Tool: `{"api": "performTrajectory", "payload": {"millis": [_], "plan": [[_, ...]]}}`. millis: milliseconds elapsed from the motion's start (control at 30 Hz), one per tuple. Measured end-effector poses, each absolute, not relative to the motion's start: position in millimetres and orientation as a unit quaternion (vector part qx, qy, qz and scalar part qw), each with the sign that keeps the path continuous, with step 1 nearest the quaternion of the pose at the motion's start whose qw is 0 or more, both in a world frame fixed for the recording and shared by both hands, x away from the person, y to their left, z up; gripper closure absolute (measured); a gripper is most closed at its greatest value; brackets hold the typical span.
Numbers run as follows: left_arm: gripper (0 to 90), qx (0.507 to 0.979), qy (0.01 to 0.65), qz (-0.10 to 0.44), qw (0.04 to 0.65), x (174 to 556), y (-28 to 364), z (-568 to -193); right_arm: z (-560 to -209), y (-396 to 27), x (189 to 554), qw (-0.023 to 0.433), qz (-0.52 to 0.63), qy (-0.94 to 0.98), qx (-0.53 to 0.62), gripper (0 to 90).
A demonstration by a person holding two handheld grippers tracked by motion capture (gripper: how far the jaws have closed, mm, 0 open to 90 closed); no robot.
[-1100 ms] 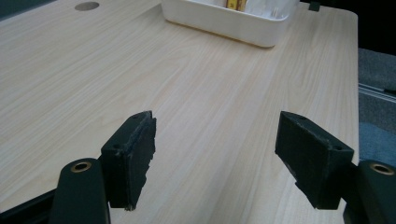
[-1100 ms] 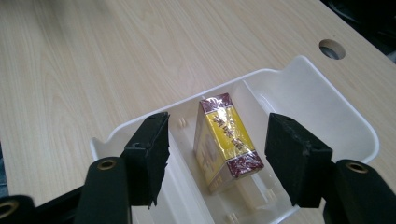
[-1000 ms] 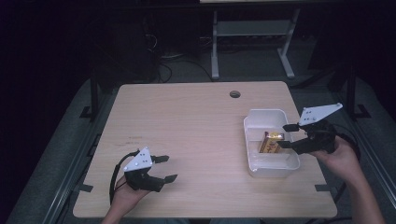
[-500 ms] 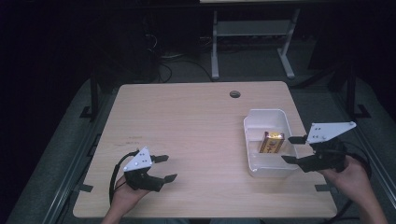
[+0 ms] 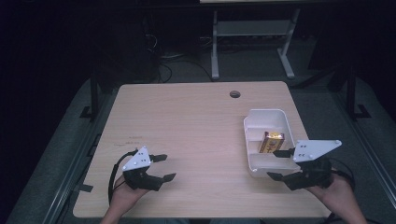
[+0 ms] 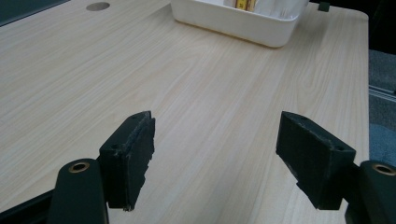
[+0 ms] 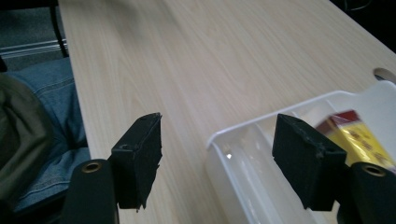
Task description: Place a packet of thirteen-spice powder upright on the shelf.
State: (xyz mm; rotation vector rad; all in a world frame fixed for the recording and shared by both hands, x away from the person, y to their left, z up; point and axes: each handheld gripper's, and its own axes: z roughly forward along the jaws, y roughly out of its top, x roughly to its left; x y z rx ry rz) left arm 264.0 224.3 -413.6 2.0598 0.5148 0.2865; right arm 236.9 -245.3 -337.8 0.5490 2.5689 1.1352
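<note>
A white plastic tray (image 5: 250, 125) stands at the right of the wooden table (image 5: 196, 121), and a yellow and red packet (image 5: 271, 141) lies inside it. My right gripper (image 5: 279, 164) hovers at the tray's near right corner, open and empty; its jaws have just been opening. In the right gripper view the tray's rim (image 7: 261, 122) and the packet (image 7: 359, 135) sit between and beyond the jaws. My left gripper (image 5: 163, 167) rests near the table's front left, open with nothing between its fingers. The tray (image 6: 233, 21) lies far ahead in the left gripper view.
A round cable hole (image 5: 235, 94) is in the table near its far edge. A white desk frame (image 5: 247, 32) stands on the dark floor behind the table. The person's jeans (image 7: 56, 102) lie beside the table's near edge.
My right gripper has drawn back from over the tray toward the table's near right corner, leaving the packet in the tray, and its jaws have spread. The left gripper has stayed put.
</note>
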Motion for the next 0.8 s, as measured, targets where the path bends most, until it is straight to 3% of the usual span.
{"api": "performTrajectory", "payload": {"millis": [800], "plan": [[26.3, 0.844, 0.214, 0.122, 0.477, 265, 228, -414, -375, -179, 233, 0.093, 0.409, 0.896, 0.146, 30.7]]}}
